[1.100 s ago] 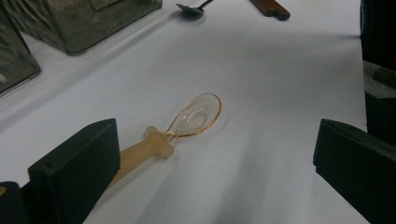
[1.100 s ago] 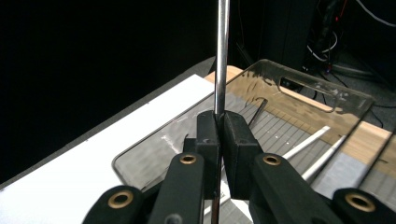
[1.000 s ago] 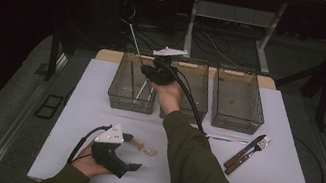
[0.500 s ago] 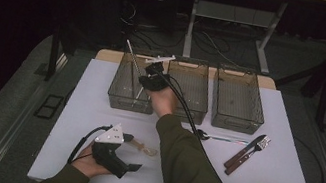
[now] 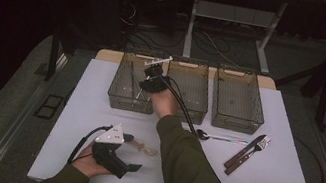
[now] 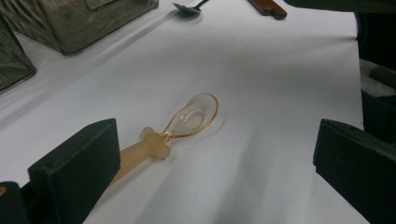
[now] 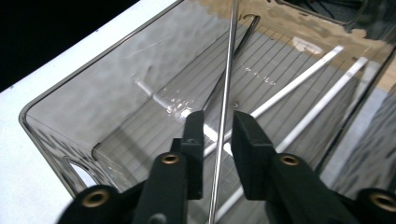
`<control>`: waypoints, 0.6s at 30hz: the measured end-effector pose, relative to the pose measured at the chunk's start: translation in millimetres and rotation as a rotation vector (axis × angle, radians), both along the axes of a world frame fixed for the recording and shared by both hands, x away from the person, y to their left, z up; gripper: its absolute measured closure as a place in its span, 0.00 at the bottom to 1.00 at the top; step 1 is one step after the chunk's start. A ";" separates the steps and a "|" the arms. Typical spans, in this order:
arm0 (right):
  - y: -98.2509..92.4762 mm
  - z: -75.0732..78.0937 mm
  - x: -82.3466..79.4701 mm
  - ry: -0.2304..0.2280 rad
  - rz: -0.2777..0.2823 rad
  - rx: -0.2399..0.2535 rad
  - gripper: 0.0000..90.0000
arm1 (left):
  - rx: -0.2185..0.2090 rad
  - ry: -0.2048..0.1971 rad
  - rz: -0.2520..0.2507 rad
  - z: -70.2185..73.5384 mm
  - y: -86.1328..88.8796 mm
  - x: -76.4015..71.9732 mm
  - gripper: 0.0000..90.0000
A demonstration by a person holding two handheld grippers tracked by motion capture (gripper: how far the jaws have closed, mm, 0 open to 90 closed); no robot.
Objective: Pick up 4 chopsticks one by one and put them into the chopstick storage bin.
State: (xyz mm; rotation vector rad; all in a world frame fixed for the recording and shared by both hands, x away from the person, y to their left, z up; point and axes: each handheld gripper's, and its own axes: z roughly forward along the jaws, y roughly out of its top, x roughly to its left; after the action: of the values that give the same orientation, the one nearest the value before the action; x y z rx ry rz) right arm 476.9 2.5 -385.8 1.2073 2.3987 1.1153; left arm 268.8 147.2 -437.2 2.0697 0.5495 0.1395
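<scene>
**Bystanders on the white table**

A metal spoon, a wooden-handled knife and a fork are lying right of centre. The middle bin and right bin are standing side by side.

The thin metal rod is running off the right gripper view's top and bottom edges (both ends unseen), and the left jaw is hiding the amber spoon handle's end.

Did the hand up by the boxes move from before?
Yes. The right gripper has slid left from the middle bin to over the left bin, jaws just opening around a thin metal rod.
</scene>
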 end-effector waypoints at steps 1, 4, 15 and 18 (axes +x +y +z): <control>-0.8 1.3 -0.4 -0.004 0.001 0.000 0.78 | 0.000 0.000 0.000 0.0 0.0 -0.1 0.00; -2.6 5.9 -3.5 -0.017 0.014 0.010 0.70 | 0.001 -0.001 0.000 0.0 0.2 0.1 0.00; -26.7 22.2 -27.3 -0.019 0.153 0.063 0.44 | 0.002 -0.001 0.002 -0.4 0.3 0.3 0.00; -38.4 23.4 -36.1 -0.023 0.182 0.084 0.42 | 0.002 -0.005 0.001 -0.9 0.3 1.1 0.00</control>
State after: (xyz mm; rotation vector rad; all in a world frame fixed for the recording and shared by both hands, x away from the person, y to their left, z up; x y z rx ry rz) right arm 440.8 -35.9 -362.4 1.0102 2.5084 1.2868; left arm 270.0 147.5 -438.1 2.0706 0.5477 0.1460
